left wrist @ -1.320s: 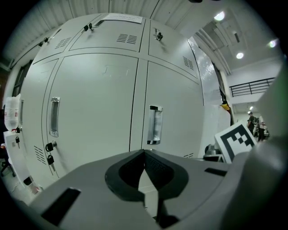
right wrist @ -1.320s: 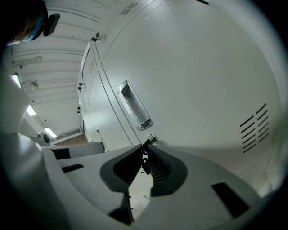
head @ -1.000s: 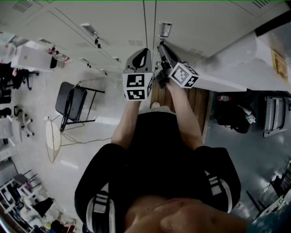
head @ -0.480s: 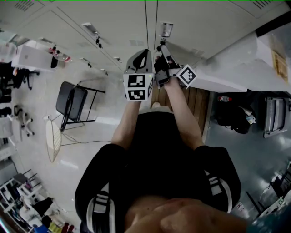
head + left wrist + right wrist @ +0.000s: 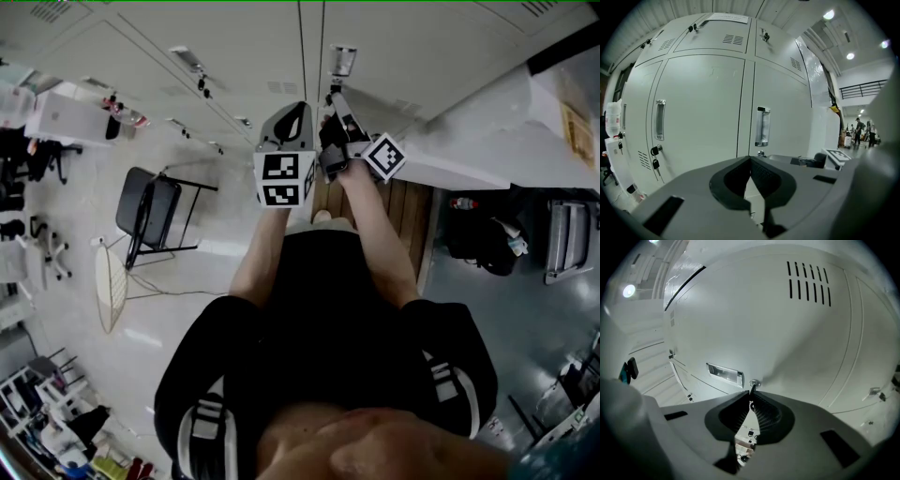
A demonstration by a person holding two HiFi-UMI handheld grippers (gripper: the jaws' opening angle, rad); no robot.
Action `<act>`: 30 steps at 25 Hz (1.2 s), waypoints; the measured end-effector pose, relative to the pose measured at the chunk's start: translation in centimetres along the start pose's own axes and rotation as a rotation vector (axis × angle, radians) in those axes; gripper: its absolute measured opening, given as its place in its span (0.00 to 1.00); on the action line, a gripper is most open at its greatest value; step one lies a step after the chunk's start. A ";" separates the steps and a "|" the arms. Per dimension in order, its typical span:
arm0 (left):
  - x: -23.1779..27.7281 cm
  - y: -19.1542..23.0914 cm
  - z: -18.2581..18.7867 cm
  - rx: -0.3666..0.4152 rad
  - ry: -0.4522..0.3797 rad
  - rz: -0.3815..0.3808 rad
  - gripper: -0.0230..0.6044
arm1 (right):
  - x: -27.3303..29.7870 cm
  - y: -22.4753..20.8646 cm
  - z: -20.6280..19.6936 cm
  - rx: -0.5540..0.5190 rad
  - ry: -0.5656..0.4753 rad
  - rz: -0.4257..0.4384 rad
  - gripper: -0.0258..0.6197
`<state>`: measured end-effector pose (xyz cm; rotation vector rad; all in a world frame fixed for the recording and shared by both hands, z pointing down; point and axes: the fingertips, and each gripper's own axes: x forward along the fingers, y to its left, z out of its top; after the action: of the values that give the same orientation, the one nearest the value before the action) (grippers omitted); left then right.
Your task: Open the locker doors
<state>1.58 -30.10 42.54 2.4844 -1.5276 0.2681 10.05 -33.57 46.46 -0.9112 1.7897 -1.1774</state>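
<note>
Pinching a small dark key (image 5: 752, 387) in the round silver lock (image 5: 753, 382) of a pale grey metal locker door (image 5: 787, 343) with the right gripper (image 5: 750, 394), likely for unlocking, with the left gripper (image 5: 750, 161) shut, empty.

Locker doors (image 5: 703, 108) are pale grey-white, plain but for dark vent slits. Left gripper (image 5: 750, 161) and right gripper (image 5: 751, 398) have mid-grey shells and black ribbed pads; their marker cubes (image 5: 281, 178) carry black-and-white squares. Key (image 5: 753, 388) is dark. Chair (image 5: 145, 211) is black; sleeves (image 5: 202, 422) are black with white stripes.
</note>
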 end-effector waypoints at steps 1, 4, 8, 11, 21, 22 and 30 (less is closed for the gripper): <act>0.0 -0.1 0.0 0.000 0.001 -0.003 0.05 | -0.1 0.2 0.0 -0.024 0.001 0.004 0.09; 0.0 -0.3 -0.2 0.000 0.004 -0.006 0.05 | -0.2 0.6 0.1 -0.089 0.013 0.006 0.10; 0.0 -0.6 -0.3 0.003 0.008 -0.010 0.05 | -0.2 1.5 0.0 -0.148 0.035 0.029 0.19; 0.1 -0.8 -0.3 0.004 0.007 -0.012 0.05 | -0.2 2.1 -0.1 -0.199 0.045 0.029 0.21; 0.0 -0.9 -0.6 -0.001 0.007 -0.017 0.05 | -0.5 3.3 0.8 -0.560 0.077 -0.082 0.24; 0.0 -0.9 -0.6 -0.003 0.009 -0.016 0.05 | -0.4 3.5 0.9 -0.600 0.082 -0.088 0.24; -0.1 -0.1 -0.7 -0.012 0.006 -0.003 0.05 | 1.2 6.4 0.6 -0.977 0.135 -0.136 0.24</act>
<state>1.59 -29.77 43.14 2.4744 -1.5183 0.2656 9.19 -32.86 40.02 -1.5260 2.4791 -0.3731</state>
